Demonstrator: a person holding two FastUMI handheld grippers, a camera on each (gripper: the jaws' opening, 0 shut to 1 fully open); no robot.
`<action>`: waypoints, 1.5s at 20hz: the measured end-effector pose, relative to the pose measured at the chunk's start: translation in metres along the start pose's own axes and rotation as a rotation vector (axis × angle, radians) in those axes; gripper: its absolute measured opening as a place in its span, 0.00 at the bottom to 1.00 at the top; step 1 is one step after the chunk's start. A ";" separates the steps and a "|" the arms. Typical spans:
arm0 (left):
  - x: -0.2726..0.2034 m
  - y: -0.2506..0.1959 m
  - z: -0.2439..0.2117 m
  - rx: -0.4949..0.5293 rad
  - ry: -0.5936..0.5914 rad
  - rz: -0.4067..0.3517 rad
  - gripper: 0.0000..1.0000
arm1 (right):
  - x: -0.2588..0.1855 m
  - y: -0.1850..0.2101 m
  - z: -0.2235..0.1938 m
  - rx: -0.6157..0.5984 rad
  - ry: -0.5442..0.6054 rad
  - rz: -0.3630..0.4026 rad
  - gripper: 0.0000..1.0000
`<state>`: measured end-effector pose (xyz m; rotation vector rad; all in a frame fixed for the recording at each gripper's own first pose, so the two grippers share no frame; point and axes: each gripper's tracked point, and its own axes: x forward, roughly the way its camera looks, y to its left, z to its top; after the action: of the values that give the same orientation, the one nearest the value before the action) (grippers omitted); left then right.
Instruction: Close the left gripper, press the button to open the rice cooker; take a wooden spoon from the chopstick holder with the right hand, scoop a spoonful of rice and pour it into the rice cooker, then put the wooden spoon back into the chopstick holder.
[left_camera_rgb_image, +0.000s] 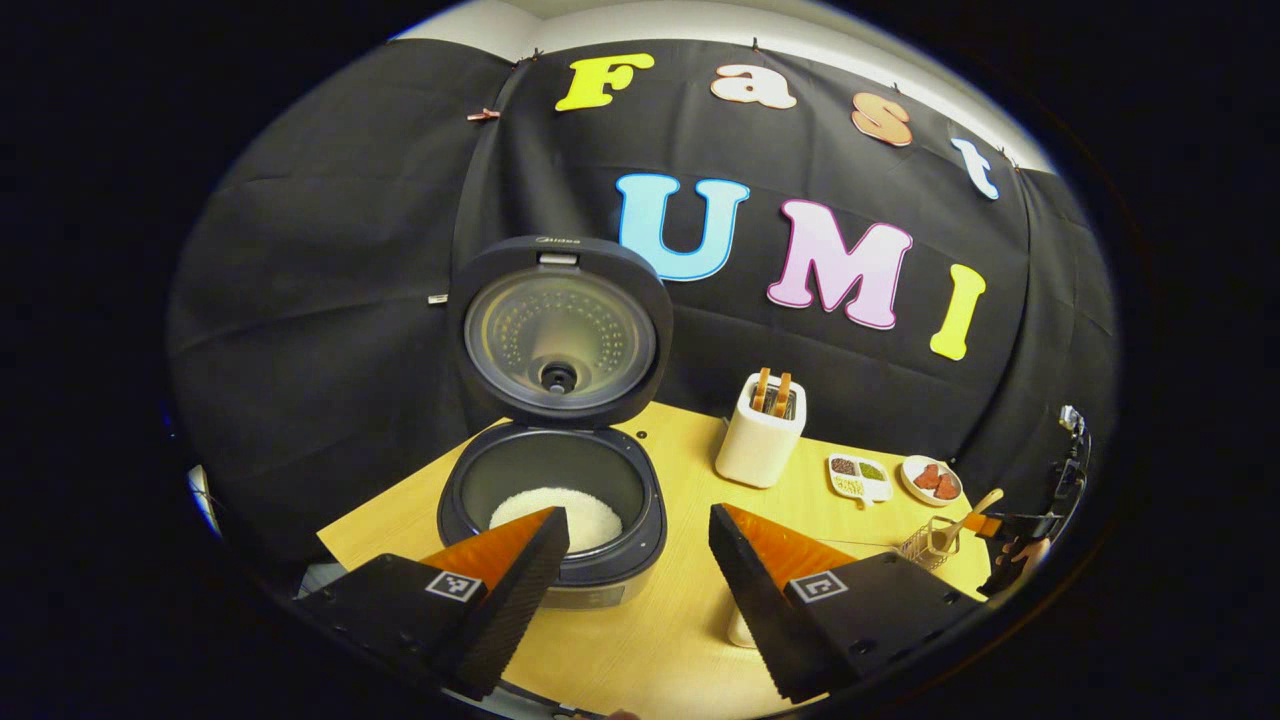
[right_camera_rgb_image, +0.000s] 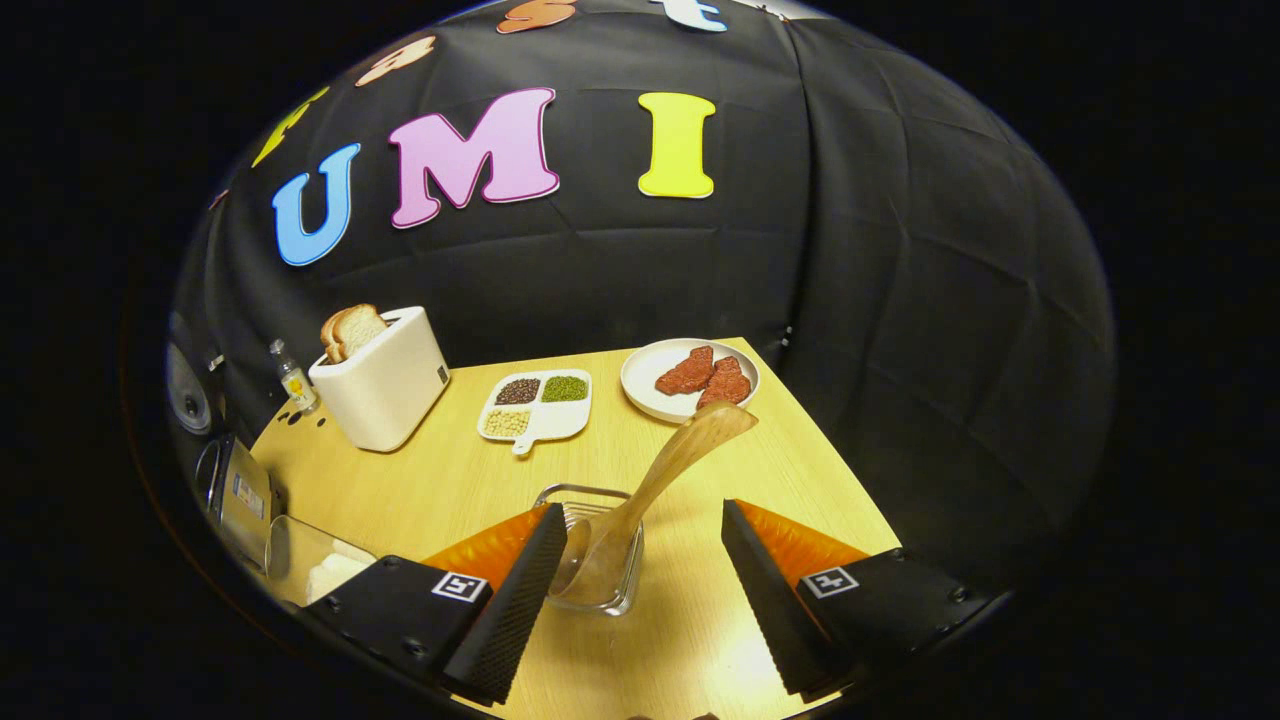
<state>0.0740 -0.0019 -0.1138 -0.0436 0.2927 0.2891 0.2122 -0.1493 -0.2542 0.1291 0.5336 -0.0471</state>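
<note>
The rice cooker (left_camera_rgb_image: 600, 560) stands with its lid (left_camera_rgb_image: 558, 330) raised, and white rice (left_camera_rgb_image: 575, 510) lies in its pot. My left gripper (left_camera_rgb_image: 640, 570) hangs open in front of the cooker with nothing between its fingers. The wooden spoon (right_camera_rgb_image: 660, 480) leans in the clear chopstick holder (right_camera_rgb_image: 600, 590), handle tilted up to the right. My right gripper (right_camera_rgb_image: 640, 590) is open, its fingers either side of the holder and apart from the spoon. The left gripper view shows the holder (left_camera_rgb_image: 928, 542), the spoon (left_camera_rgb_image: 970, 515) and the right gripper (left_camera_rgb_image: 995, 523) at far right.
A white toaster (right_camera_rgb_image: 380, 390) with bread, a divided dish of beans (right_camera_rgb_image: 535, 405) and a plate of meat (right_camera_rgb_image: 690, 378) sit at the back of the wooden table (right_camera_rgb_image: 450, 490). A clear container of rice (right_camera_rgb_image: 315, 570) and a small bottle (right_camera_rgb_image: 293, 378) are on the left.
</note>
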 end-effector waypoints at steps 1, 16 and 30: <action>0.000 0.001 -0.005 0.000 0.011 0.008 0.96 | 0.009 -0.003 -0.002 0.007 0.007 -0.002 0.98; -0.018 -0.022 -0.062 0.021 0.115 0.098 0.96 | 0.060 0.006 0.005 0.181 0.074 0.083 0.54; -0.038 -0.006 -0.086 -0.008 0.129 0.116 0.96 | 0.020 0.030 0.059 0.192 -0.020 0.132 0.13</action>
<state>0.0168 -0.0252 -0.1852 -0.0537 0.4227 0.4040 0.2621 -0.1275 -0.2106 0.3502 0.4985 0.0297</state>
